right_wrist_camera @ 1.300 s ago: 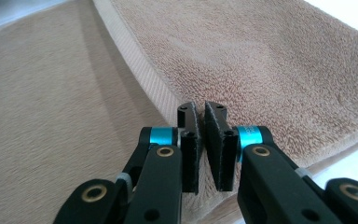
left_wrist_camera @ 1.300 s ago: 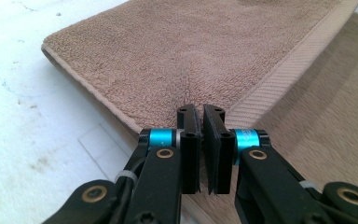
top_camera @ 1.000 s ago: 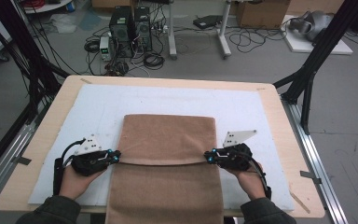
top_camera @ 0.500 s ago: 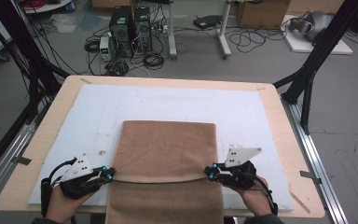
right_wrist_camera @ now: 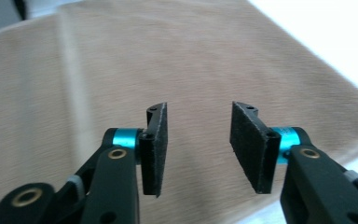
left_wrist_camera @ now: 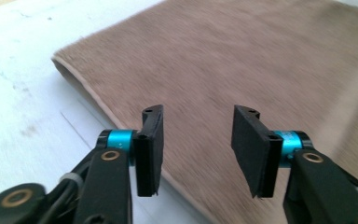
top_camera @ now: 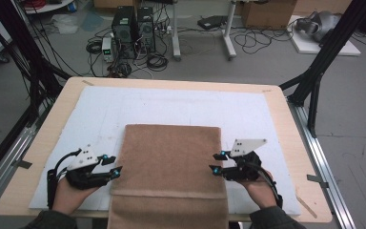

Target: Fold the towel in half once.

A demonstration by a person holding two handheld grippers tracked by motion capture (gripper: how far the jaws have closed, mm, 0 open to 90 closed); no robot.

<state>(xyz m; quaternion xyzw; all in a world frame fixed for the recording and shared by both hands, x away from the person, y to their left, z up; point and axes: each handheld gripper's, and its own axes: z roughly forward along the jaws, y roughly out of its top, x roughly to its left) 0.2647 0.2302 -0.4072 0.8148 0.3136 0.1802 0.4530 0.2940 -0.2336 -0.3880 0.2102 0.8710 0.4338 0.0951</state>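
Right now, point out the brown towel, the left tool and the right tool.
brown towel (top_camera: 171, 152): high view, middle of its folded top layer.
left tool (top_camera: 113, 165): high view, midway between its fingertips, at the towel's left edge.
right tool (top_camera: 216, 162): high view, midway between its fingertips, at the towel's right edge.

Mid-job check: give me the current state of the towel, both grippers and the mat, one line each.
Brown terry towel: folded, lying flat on the mat, near end hanging over the table's front edge, held by neither gripper.
Left gripper: jaws have just been opening, nothing between the pads, at the towel's left edge.
Right gripper: jaws have just been opening, nothing between the pads, at the towel's right edge.
White foam mat: flat on the wooden table.
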